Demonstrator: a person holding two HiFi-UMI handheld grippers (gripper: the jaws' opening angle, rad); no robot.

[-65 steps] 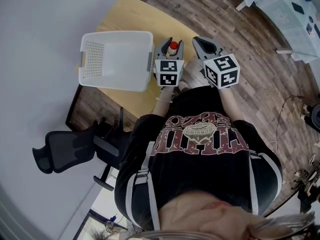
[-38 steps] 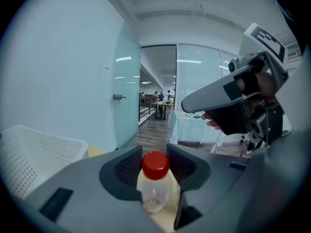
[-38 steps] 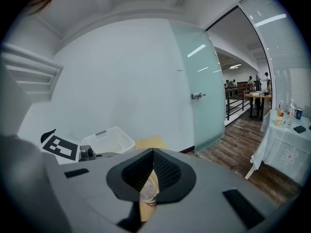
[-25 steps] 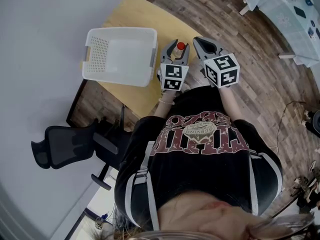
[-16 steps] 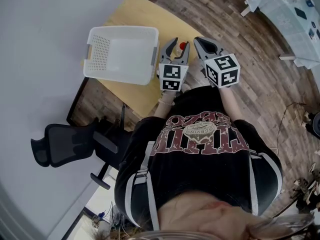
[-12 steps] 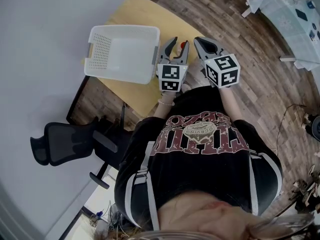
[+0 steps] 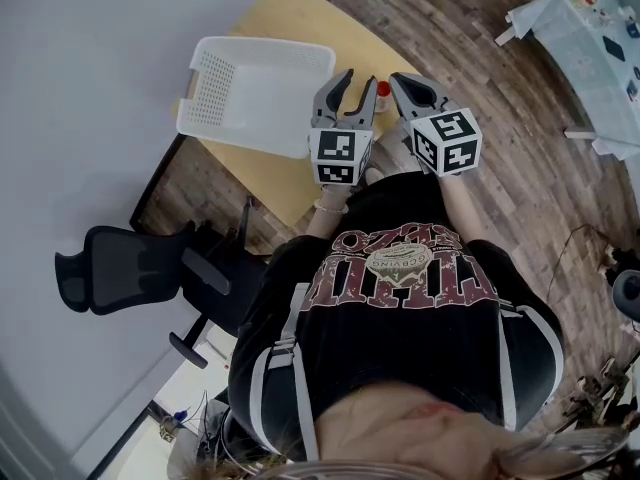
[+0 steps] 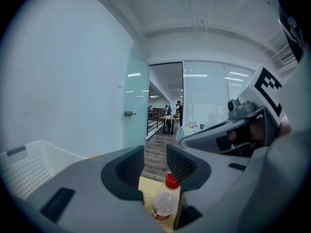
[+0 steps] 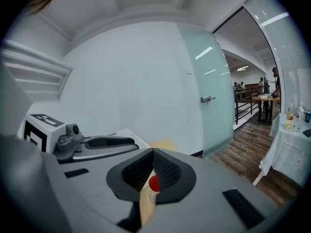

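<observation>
A small clear bottle with a red cap [image 7: 382,90] stands on the light wooden table [image 7: 290,23], between my two grippers. My left gripper [image 7: 352,90] hovers just left of it, jaws apart and empty. Through the left gripper view the bottle [image 8: 165,204] shows below the open left gripper [image 8: 155,154], toward its right finger. My right gripper [image 7: 405,86] is shut with nothing in it, just right of the bottle. In the right gripper view the red cap [image 9: 154,183] peeks out under the closed tips of the right gripper [image 9: 153,152].
A white perforated basket [image 7: 260,88] stands on the table left of the grippers, also seen as the basket [image 8: 29,166]. A black office chair [image 7: 130,263] is beside the table's near edge. A white-clothed table [image 7: 590,18] stands far right on the wooden floor.
The left gripper has drawn back and leftward from the bottle, which was between its jaws and now stands to its right. The right gripper has barely moved.
</observation>
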